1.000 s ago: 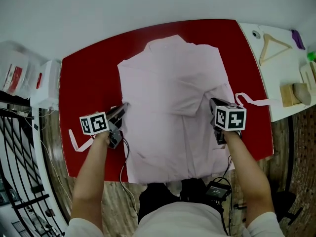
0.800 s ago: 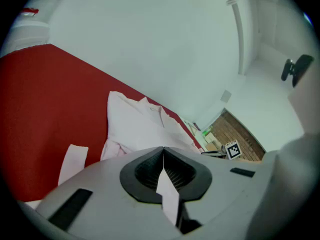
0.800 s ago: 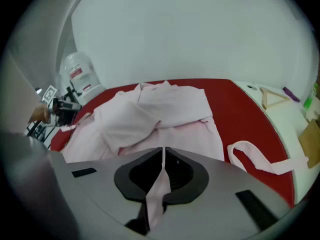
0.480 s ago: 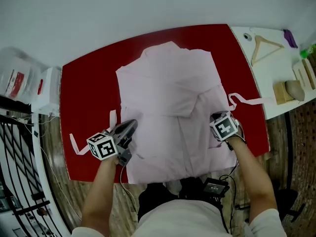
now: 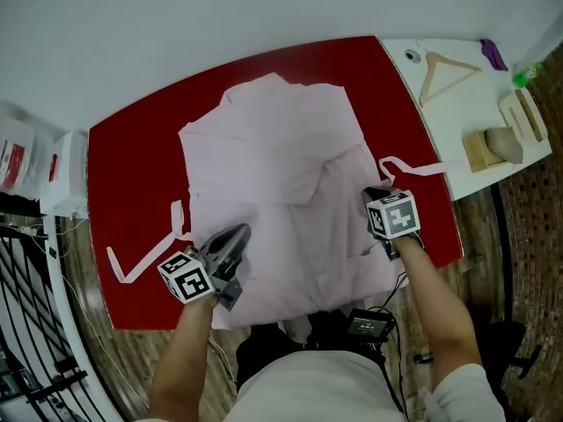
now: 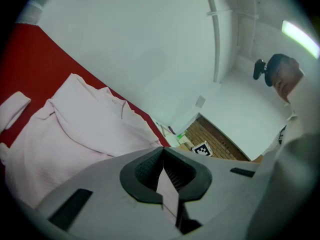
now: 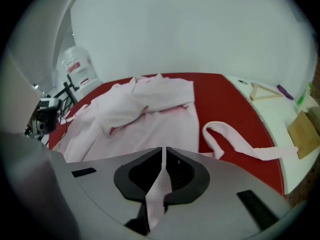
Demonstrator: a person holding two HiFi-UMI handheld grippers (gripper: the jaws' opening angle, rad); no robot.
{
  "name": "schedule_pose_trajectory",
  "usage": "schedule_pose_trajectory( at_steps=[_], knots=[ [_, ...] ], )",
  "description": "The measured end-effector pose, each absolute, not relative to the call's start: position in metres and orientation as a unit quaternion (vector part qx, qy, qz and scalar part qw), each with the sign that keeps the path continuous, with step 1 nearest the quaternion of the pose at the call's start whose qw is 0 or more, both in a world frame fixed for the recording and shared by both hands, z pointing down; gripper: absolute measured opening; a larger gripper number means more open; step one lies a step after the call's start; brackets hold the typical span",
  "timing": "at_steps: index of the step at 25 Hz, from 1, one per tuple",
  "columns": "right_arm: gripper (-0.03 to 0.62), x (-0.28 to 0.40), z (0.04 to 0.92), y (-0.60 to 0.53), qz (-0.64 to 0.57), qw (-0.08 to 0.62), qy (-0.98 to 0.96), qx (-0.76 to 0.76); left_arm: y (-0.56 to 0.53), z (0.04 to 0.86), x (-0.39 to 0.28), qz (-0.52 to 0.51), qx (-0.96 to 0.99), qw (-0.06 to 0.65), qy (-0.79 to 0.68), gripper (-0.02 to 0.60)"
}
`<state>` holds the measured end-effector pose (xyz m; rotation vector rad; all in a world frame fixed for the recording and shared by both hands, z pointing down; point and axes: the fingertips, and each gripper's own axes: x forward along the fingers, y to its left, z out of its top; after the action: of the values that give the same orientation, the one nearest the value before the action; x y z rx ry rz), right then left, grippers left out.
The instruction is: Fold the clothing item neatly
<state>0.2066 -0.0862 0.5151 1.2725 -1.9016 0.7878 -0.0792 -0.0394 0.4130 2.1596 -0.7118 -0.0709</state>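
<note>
A pale pink garment (image 5: 277, 174) lies spread on the red table (image 5: 132, 156), its lower hem hanging over the near edge. My left gripper (image 5: 239, 233) is over the garment's lower left part, shut on a fold of the pink cloth (image 6: 167, 191). Shut on pink cloth (image 7: 159, 186) as well, my right gripper (image 5: 374, 199) stands at the garment's right edge. A pink belt strip (image 5: 409, 167) trails right from there, and another strip (image 5: 145, 253) lies at the left. In the right gripper view the garment (image 7: 145, 111) lies bunched ahead with the belt (image 7: 240, 144) looping right.
A white side table (image 5: 457, 104) at the right holds a wooden hanger (image 5: 444, 70), a wooden block (image 5: 479, 152) and small items. White containers (image 5: 35, 161) and a black metal rack (image 5: 26, 323) stand at the left. A cable box (image 5: 368, 325) hangs by the person's waist.
My left gripper has moved right and toward the near edge, onto the garment, carrying pink cloth. The right gripper shifted a little toward the near edge. The head view has swung, shifting the table leftward.
</note>
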Motion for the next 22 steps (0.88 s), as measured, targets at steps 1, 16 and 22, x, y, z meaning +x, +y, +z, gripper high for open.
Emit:
schedule_pose_trajectory(
  at_steps=[1,16,22],
  knots=[
    [0.026,0.22,0.51,-0.088,0.314,0.33,-0.731,0.508,-0.039,0.412,-0.073,-0.03,0.863,0.419,-0.281,0.005],
    [0.042,0.441,0.498,-0.074,0.358,0.208,-0.586,0.696,-0.042,0.4,0.051,-0.014,0.899,0.389,-0.202,0.005],
    [0.111,0.498,0.493,-0.088,0.326,0.215,-0.564,0.727,-0.043,0.403,0.094,-0.002,0.903,0.396,-0.167,0.005]
  ],
)
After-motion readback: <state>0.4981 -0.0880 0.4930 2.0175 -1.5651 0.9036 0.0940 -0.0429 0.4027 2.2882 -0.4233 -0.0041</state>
